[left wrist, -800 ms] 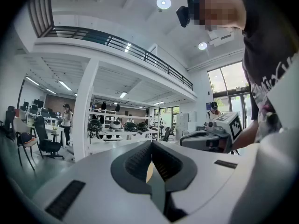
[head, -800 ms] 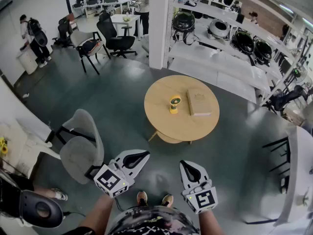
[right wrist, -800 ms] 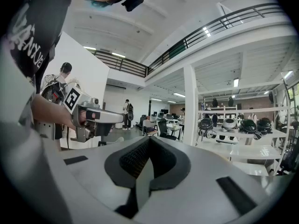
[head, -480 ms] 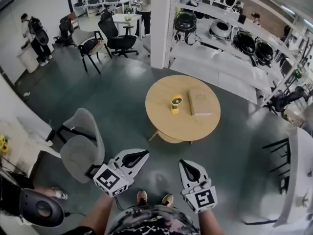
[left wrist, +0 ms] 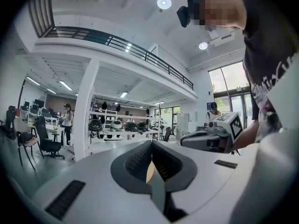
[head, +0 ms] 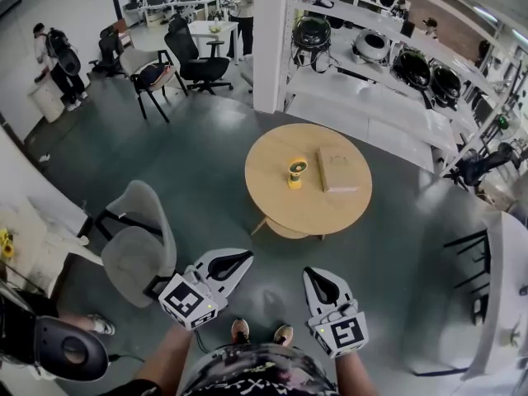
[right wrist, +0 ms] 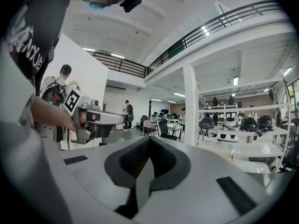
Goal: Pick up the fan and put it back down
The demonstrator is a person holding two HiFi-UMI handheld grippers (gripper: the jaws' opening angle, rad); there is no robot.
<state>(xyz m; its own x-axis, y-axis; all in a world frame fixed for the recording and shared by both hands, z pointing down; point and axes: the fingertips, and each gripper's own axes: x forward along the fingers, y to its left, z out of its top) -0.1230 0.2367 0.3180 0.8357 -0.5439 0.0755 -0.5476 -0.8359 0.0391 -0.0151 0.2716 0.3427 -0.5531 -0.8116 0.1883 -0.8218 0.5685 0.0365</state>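
Scarcely anything has shifted: left tool [head: 233, 264] and right tool [head: 318, 281] stay clenched, empty; small yellow fan [head: 296, 172] stands upright near the round wooden counter [head: 276, 205] centre, facing the person.

yellow fan [head: 295, 172], tan book [head: 337, 170] — pale wood table [head: 276, 200], grey-green floor [head: 206, 163]

Head view looks steeply down on the distant table [head: 272, 190]; cameras on left gripper [head: 244, 260] and right gripper [head: 313, 275] face forward; all share the shelves [head: 363, 97].

The whole head view slides up very slightly, so the round table [head: 272, 198] and the fan [head: 296, 172] appear a little higher.
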